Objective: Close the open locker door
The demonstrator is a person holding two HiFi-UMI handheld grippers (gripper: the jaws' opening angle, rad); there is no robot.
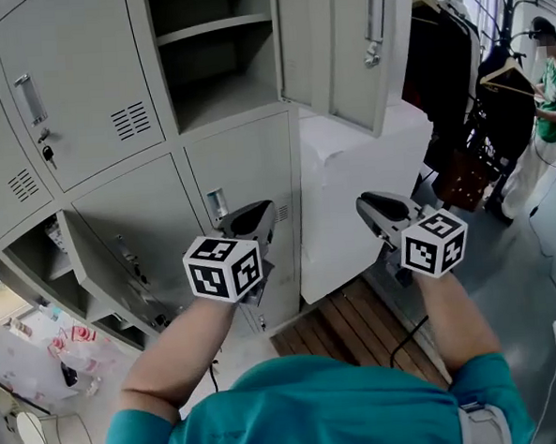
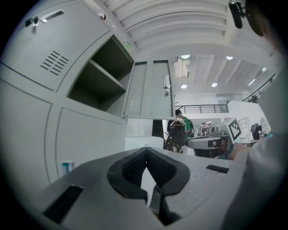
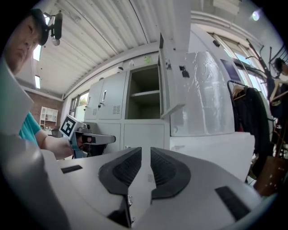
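We look down over a teal shirt (image 1: 308, 412) and two bare forearms, each holding a gripper out toward a bank of grey lockers (image 1: 73, 97). The left gripper (image 1: 262, 214) is closest to the lockers. Its jaws are pressed together at the tips, with nothing between them. The right gripper (image 1: 365, 204) is level with it and well apart from it. Its jaws stand slightly apart, with a narrow gap running between the ribbed pads (image 3: 164, 168), and only the lockers beyond show through that gap. Neither gripper touches anything.

Below the grippers, a wooden pallet (image 1: 345, 325) lies on the floor by the bank's lower right corner. A white box (image 1: 351, 184) stands on it, just beside the bank's right edge. Near the bank's lower left edge, a small door (image 1: 97, 260) hangs ajar.

Further up, at the bank's upper right corner, the locker door (image 1: 342, 43) stands open. It is swung out to the right above the white box, and its handle (image 1: 375, 23) faces us. Beside it is the open compartment (image 1: 218, 79), which has one shelf (image 1: 214, 28) across it.

Farthest off, at the right, dark garments hang on a clothes rack (image 1: 446, 56). A person (image 1: 552, 87) in a green top stands beside it.
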